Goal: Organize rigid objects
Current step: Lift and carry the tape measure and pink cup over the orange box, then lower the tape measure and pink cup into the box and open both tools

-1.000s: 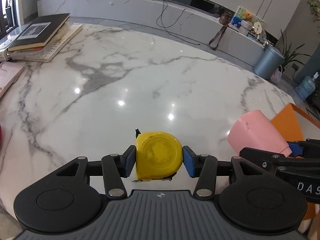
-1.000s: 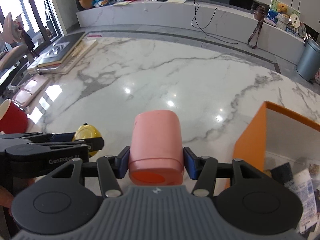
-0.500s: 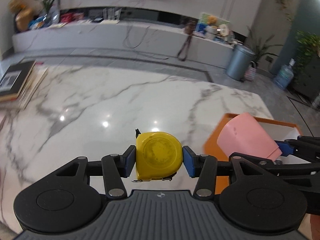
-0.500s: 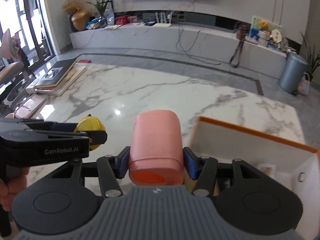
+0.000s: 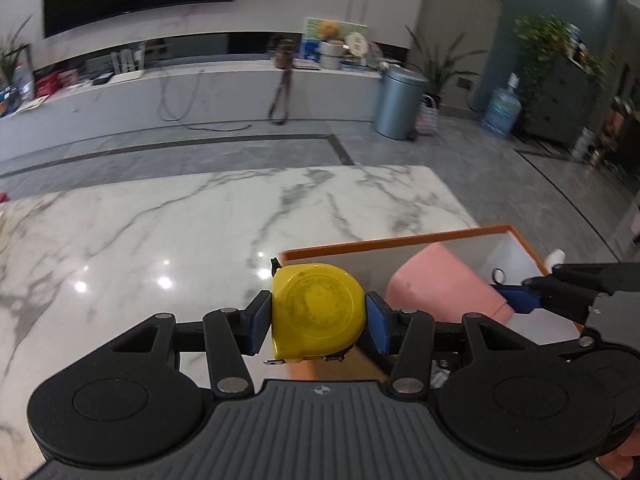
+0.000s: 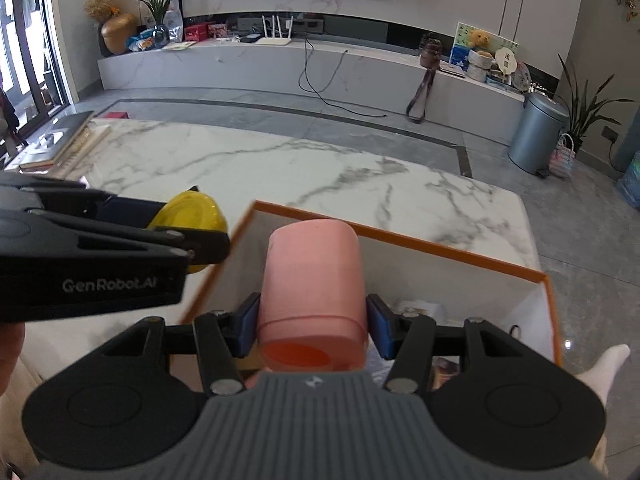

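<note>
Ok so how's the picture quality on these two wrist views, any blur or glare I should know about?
Left wrist view: the room and plants behind are motion-smeared, the yellow tape measure in the left gripper stays sharp, and ceiling lights glare as white spots on the marble table. Right wrist view: crisper overall, the pink cup in the right gripper is clear, bright window at left, fisheye bends the edges.

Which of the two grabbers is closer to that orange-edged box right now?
Right. The right gripper holds the pink cup over the orange-edged box, above its inside. The left gripper, clamping the yellow tape measure, sits beside its near-left corner.
</note>
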`<state>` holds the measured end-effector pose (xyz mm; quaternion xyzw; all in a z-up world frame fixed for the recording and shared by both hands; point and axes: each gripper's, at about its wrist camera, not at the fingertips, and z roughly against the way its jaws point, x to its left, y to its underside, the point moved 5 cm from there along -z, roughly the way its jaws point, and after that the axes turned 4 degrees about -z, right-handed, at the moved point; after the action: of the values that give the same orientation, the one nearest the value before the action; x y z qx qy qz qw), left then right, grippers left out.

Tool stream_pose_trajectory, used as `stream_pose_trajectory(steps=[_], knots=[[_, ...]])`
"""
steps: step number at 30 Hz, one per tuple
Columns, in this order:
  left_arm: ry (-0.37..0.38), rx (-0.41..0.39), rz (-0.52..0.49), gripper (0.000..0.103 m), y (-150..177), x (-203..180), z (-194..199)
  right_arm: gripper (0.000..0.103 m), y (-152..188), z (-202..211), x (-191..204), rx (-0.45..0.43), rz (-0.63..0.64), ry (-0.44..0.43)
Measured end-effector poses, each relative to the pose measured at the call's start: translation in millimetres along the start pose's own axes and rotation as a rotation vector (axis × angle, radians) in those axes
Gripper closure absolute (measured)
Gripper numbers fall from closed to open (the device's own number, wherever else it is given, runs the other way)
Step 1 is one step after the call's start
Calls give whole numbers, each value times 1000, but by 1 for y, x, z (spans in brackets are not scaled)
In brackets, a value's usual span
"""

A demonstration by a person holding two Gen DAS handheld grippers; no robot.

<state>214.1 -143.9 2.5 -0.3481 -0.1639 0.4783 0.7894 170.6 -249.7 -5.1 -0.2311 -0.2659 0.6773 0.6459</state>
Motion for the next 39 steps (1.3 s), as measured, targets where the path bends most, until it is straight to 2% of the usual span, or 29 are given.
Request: stream_pose_trajectory(steps=[11,22,32,39], knots=[[39,57,-57,46,-5,-29,-37,48,-2,-28,-56,73,14,32],[21,104,-94,46,1,-33,-61,48,18,-61,-106,144,-10,172],[1,127,-125,46,5,-37,-77,47,32,-82,-120,182,6,213],[-16,140,-142,46,9,-36,-83,47,32,-88,-117,174,59,235]])
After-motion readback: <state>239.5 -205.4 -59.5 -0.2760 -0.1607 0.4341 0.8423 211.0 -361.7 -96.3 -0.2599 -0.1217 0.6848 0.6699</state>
